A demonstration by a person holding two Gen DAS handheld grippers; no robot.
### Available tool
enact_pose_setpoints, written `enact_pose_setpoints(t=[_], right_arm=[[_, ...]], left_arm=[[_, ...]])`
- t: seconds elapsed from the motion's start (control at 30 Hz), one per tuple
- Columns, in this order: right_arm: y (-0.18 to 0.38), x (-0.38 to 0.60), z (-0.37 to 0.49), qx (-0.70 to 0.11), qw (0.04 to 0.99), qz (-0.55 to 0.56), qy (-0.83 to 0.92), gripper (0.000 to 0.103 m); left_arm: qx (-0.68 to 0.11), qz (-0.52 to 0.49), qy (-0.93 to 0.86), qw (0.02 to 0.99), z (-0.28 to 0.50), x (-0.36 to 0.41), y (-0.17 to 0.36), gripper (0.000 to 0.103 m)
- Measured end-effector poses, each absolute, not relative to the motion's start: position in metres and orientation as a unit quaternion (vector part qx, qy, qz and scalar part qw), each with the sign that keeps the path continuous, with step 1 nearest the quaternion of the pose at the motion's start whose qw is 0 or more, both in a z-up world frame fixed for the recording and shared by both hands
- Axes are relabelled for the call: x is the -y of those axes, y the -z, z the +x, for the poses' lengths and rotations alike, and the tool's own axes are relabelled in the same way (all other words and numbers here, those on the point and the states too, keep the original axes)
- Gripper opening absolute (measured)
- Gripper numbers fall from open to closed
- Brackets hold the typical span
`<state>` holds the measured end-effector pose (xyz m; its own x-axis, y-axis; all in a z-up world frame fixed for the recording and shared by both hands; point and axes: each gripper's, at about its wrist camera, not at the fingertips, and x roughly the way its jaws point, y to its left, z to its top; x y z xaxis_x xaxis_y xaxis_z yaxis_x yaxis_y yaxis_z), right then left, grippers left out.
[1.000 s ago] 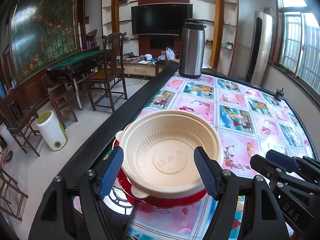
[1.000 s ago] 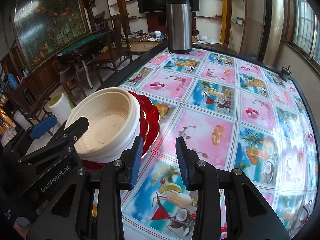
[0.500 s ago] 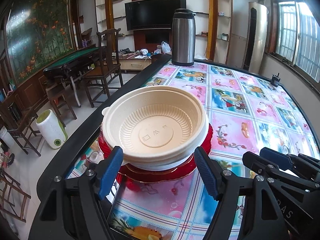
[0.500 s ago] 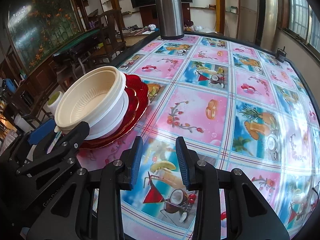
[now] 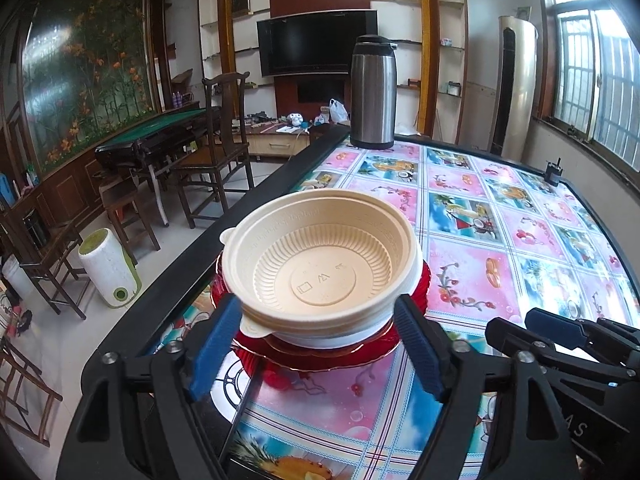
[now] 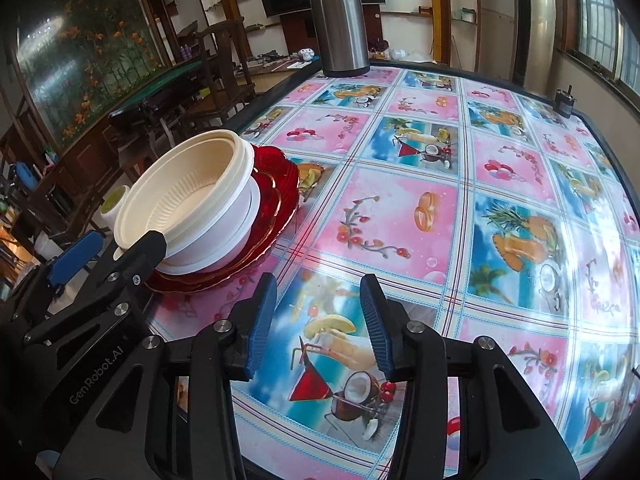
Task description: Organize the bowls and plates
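Steel flask (image 5: pixel 373 92) stands far across the table (image 6: pixel 400 208); both tongs, left (image 5: pixel 320 344) and right (image 6: pixel 318 328), spread, holding nothing.

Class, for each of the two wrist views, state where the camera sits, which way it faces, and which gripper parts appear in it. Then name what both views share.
Left wrist: behind the open left gripper, facing the cream bowl stacked on red plates; the right gripper shows at lower right.
Right wrist: behind the open right gripper, facing the tablecloth; the left gripper is at lower left.
Shared: bowl stack, steel thermos, tablecloth.
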<state>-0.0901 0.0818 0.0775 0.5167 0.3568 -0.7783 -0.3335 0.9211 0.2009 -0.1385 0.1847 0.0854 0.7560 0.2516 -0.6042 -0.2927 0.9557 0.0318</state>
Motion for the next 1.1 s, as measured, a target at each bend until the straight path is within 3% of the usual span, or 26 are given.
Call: enact_pose_setpoints(t=[0.3, 1.1], right_arm=[[-0.081, -0.079, -0.089, -0.449, 0.872, 0.014, -0.194, 0.044], [-0.074, -0.086, -0.084, -0.46, 0.865, 0.004, -0.199, 0.044]], left_arm=[[-0.281, 0.0, -0.162, 0.946, -0.146, -0.181, -0.095, 0.083], [-0.313, -0.021, -0.112, 0.943, -0.139, -0.192, -0.09, 0.083]])
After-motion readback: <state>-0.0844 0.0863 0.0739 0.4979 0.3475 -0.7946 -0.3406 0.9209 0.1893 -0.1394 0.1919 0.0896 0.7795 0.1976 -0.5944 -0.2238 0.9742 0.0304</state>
